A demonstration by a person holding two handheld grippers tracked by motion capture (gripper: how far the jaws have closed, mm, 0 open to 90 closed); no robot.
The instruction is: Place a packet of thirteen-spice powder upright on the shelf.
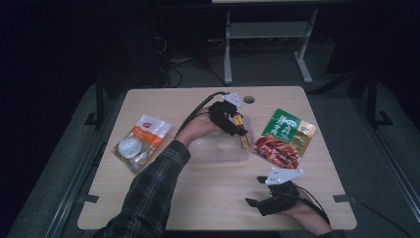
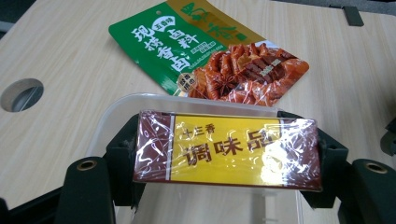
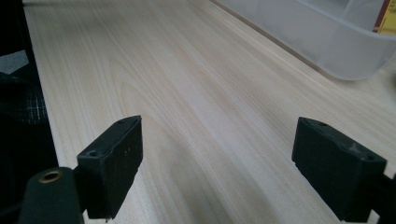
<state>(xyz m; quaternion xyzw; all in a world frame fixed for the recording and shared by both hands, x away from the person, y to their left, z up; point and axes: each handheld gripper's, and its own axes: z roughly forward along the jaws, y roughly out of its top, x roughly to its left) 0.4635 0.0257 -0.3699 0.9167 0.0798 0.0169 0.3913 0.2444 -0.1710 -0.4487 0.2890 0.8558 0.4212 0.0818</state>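
My left gripper is shut on a small maroon and yellow seasoning box wrapped in clear film, its jaws pressing on the two short ends. It holds the box over the clear plastic tub in the middle of the table, near the tub's right end. A green and orange sauce pouch lies flat just right of the tub, seen beyond the box in the left gripper view as the pouch. My right gripper rests low near the table's front edge, jaws wide open with nothing between them.
A white and orange food pouch lies at the table's left. A round cable hole sits near the far edge. The tub's corner shows far ahead in the right gripper view. Bare wood lies between the right gripper and the tub.
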